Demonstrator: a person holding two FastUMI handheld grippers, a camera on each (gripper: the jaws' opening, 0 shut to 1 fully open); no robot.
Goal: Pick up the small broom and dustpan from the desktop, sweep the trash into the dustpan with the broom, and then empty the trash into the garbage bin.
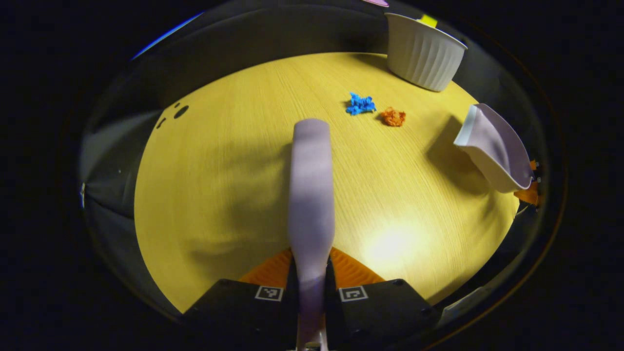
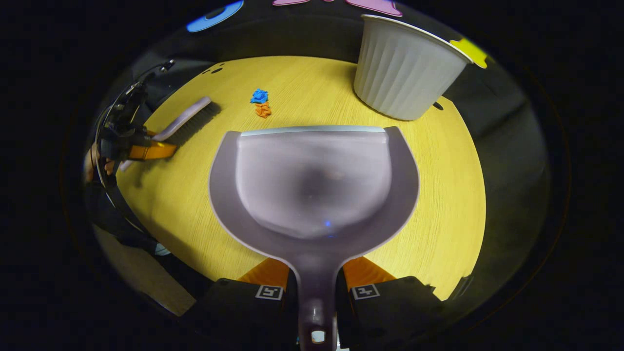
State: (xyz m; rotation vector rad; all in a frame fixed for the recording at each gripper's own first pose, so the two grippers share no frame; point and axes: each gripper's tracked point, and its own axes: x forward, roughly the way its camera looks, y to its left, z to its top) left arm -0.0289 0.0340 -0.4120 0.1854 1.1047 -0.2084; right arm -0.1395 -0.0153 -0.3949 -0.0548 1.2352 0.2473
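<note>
1. Left gripper (image 1: 311, 287) clamped on the broom (image 1: 311, 195) handle; bristles hidden beneath it
2. Right gripper (image 2: 316, 292) clamped on the dustpan (image 2: 314, 180) handle, pan above the desk (image 2: 438, 195)
3. Blue scrap (image 2: 259, 96) touching orange scrap (image 2: 263, 110) mid-desk
4. Bin (image 2: 404, 73) farthest, inside hidden

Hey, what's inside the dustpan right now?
Nothing: the dustpan scoop looks bare. The blue scrap and orange scrap lie on the table beyond its lip.

Left gripper (image 1: 310, 287) clamped on broom (image 1: 311, 195) handle, broom extending forward over desk (image 1: 219, 170). Blue scrap (image 1: 360, 104) and orange scrap (image 1: 393, 117) just apart mid-desk. Bin (image 1: 421, 51) at far edge; dustpan (image 1: 495, 148) tilted near right edge.
</note>
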